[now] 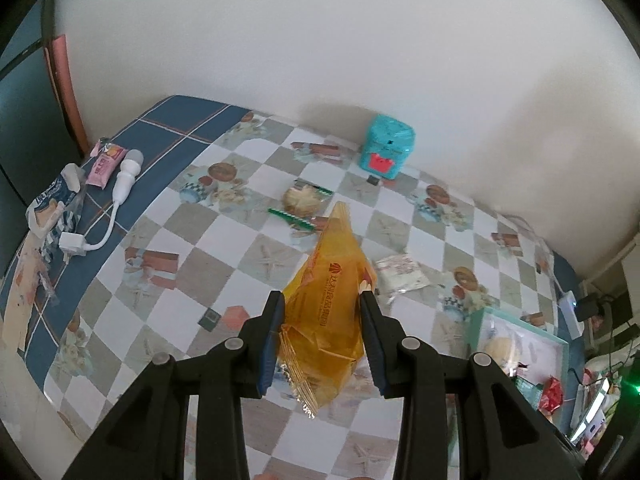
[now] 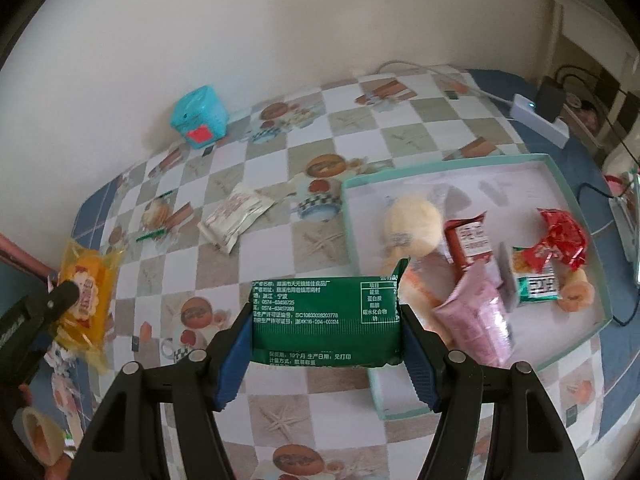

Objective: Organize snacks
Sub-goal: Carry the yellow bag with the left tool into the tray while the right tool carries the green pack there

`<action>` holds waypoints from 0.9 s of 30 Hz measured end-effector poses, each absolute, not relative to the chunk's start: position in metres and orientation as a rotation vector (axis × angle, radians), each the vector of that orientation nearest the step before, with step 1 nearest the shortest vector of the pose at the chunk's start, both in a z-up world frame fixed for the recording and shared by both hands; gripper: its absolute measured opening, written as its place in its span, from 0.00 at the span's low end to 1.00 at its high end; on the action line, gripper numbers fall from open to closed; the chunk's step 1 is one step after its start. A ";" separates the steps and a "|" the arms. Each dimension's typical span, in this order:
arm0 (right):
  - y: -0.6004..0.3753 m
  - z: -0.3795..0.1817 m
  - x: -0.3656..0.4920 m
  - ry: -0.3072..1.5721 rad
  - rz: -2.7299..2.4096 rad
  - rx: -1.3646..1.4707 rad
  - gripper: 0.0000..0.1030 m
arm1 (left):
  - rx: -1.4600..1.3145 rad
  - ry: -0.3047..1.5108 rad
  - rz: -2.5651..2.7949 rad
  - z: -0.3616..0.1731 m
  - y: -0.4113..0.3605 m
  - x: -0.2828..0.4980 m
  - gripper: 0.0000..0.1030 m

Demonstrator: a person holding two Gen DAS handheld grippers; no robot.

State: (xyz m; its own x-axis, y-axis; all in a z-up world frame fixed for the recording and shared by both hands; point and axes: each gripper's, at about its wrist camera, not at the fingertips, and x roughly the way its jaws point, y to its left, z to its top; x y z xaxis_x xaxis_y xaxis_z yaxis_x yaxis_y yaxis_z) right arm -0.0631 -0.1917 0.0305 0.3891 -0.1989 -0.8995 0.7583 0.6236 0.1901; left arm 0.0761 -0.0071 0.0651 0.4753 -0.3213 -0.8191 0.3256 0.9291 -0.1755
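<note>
My left gripper (image 1: 322,300) is shut on a yellow-orange snack packet (image 1: 328,308) and holds it above the checkered tablecloth; the packet also shows in the right wrist view (image 2: 90,292). My right gripper (image 2: 326,312) is shut on a green snack packet (image 2: 326,320), held just left of a shallow mint-edged box (image 2: 576,196). The box holds several snacks, among them a round pale bun (image 2: 412,224), a red sachet (image 2: 468,240) and a pink packet (image 2: 476,320). A white packet (image 2: 236,220) and a clear green-ended cracker packet (image 1: 304,204) lie loose on the table.
A teal cube-shaped box (image 1: 386,146) stands by the wall. A pink sachet (image 1: 106,164), a white plug-in lamp with cable (image 1: 126,178) and a torn wrapper (image 1: 52,204) lie at the table's left edge. A white power strip (image 2: 540,118) sits at the far right.
</note>
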 end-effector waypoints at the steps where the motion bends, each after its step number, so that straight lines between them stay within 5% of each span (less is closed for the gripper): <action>1: -0.196 0.030 -0.066 0.990 -0.673 0.672 0.69 | 0.002 1.000 -0.401 0.066 -0.010 0.074 0.38; 27: -0.306 0.022 -0.161 0.895 -0.888 0.922 0.69 | 0.140 0.975 -0.596 0.077 -0.115 0.003 0.36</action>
State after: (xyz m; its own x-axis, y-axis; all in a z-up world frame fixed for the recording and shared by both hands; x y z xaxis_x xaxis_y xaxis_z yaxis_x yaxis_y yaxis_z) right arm -0.1607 -0.3058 0.0216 0.3542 -0.2336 -0.9055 0.9038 0.3343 0.2672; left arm 0.0026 -0.1153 0.0771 0.4162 -0.4113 -0.8109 0.5336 0.8326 -0.1485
